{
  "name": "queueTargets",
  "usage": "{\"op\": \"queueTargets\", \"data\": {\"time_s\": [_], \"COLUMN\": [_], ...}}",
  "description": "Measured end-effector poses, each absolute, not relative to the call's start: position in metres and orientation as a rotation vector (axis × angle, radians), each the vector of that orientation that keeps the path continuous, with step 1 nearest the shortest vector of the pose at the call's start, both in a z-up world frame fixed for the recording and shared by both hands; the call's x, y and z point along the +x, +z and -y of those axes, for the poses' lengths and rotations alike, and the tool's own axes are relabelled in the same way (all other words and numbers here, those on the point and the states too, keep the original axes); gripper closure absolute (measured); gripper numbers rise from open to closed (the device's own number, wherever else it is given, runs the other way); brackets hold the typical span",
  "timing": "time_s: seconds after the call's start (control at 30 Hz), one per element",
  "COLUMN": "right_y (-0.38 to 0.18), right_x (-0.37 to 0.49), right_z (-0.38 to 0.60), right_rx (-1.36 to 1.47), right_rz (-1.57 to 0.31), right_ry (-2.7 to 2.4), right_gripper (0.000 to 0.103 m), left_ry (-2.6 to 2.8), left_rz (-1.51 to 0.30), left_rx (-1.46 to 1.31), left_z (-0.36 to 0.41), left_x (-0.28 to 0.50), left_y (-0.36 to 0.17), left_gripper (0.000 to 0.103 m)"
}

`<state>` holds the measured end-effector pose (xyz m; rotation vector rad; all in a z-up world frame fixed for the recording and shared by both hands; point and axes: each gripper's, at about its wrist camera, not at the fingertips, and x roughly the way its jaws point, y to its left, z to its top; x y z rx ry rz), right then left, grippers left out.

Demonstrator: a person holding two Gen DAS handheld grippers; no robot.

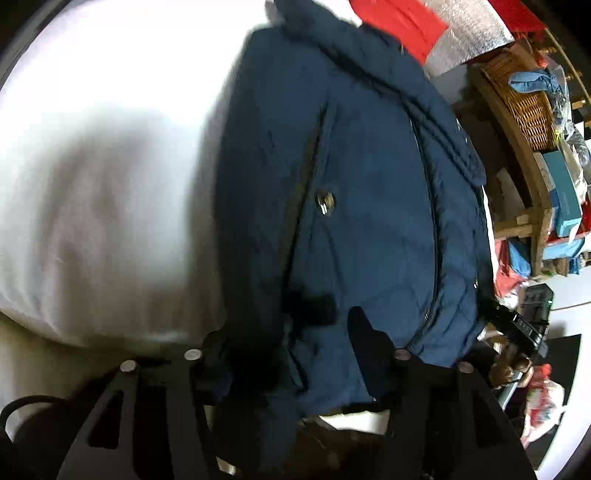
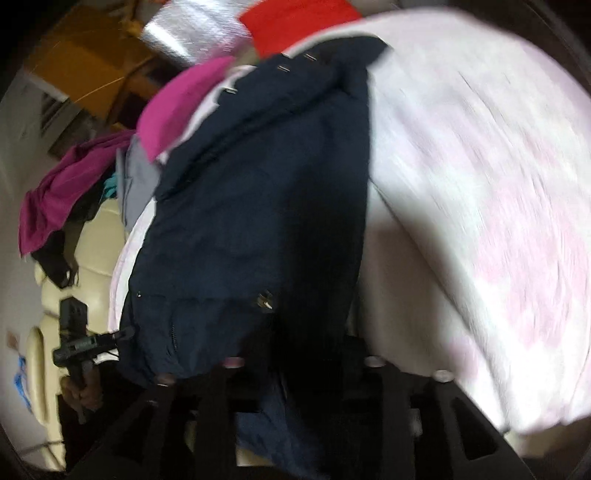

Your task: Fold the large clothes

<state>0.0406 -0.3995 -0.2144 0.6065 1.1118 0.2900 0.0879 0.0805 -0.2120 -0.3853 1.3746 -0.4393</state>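
A large navy blue padded jacket (image 1: 362, 192) lies on a white bed cover (image 1: 92, 177), with a metal snap (image 1: 325, 201) near its middle. My left gripper (image 1: 299, 354) is shut on the jacket's near edge, with fabric bunched between its fingers. In the right wrist view the same jacket (image 2: 258, 206) hangs dark across the pale pink-and-white cover (image 2: 480, 192). My right gripper (image 2: 295, 369) is shut on the jacket's near hem. The other gripper shows at the jacket's edge in each view, in the left wrist view (image 1: 517, 328) and in the right wrist view (image 2: 81, 343).
A wooden shelf with a wicker basket (image 1: 524, 99) and boxes stands at the right. A red cloth (image 1: 399, 22) and a silver sheet (image 1: 469, 33) lie beyond the jacket. Magenta clothes (image 2: 177, 103) and a grey garment (image 2: 136, 184) lie at the left, by a cream sofa (image 2: 92, 251).
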Motion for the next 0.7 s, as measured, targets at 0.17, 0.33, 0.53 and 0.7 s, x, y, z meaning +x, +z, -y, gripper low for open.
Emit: {"op": "queueTargets", "data": {"time_s": [0.17,0.33,0.53,0.7], "right_y": [-0.215,-0.189,-0.123,-0.099], "right_x": [0.03,0.03,0.048,0.085], "right_z": [0.375,0.361,0.358,0.391], "right_rx": [0.49,0.382,0.37,0.536], "right_rz": [-1.154,-1.098,-0.839,-0.643], "right_ry": [0.356,0.383,0.442,0.399], "right_gripper": [0.065,0.087,0.088,0.089], "left_ry": [-0.431,-0.488,-0.575,-0.567], "left_rz": [-1.34,-1.28,-1.104,-0.988], "left_rx": [-0.315,-0.362,-0.49,-0.584], "left_z": [-0.072,-0.086,-0.113,-0.129], "left_x": [0.086,0.089,0.114,0.158], "left_y": [-0.204,-0.184,-0.123,-0.096], "left_gripper": [0.074,0.084,0.089,0.09]}}
